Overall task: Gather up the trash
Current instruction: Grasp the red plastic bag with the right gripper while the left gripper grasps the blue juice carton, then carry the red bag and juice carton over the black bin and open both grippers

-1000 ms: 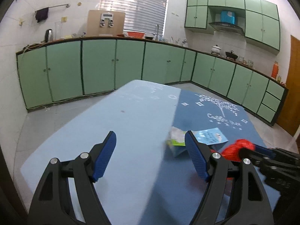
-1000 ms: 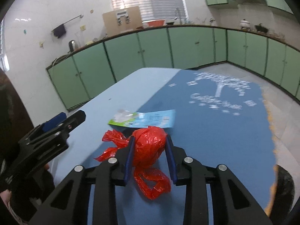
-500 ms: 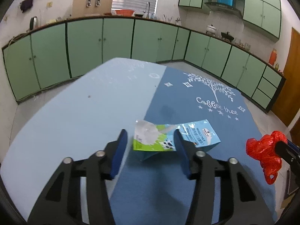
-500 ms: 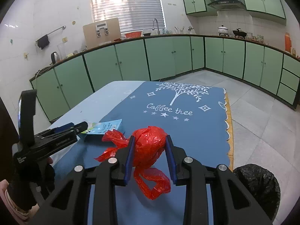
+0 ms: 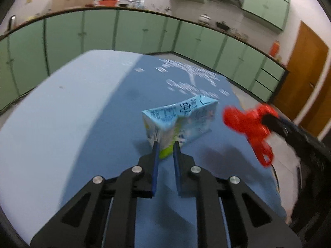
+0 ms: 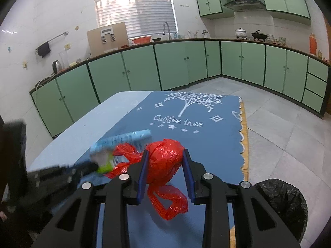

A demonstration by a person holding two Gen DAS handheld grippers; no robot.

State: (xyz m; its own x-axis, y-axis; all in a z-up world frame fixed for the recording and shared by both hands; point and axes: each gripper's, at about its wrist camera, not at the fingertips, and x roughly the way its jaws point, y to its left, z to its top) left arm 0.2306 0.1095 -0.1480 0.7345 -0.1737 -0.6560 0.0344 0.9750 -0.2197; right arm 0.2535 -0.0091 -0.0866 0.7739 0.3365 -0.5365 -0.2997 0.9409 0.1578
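**A:** The left tongs (image 5: 165, 145) have just been closing and now pinch the near, crumpled end of the milk carton (image 5: 182, 122); the right tongs (image 6: 164, 161) are clamped on the knotted red plastic bag (image 6: 165, 165), held above the table (image 6: 82, 136). What worries you?

**B:** The carton. The pads only have its squashed green corner, so most of the box sticks out beyond them. I'd guess it could pivot or slide free if it's swung quickly, and if any milk is left it might dribble onto the cloth.

**A:** And the bag?

**B:** Firmly squeezed, but its loose handles dangle below the jaws. They could snag the carton or the left tongs, since both hands sit close together. The black-lined bin (image 6: 285, 202) stands on the floor just off the table's near right corner, so a careless release could miss its mouth.

**A:** The surface?

**B:** A pale blue table, half covered by a darker blue cloth (image 6: 206, 124) printed with a white tree and "Coffee tree".

**A:** The room?

**B:** A kitchen: green cabinets (image 6: 175, 66) along two walls, a blinded window, a sink tap, pots on the counter, grey floor tiles, a brown door.
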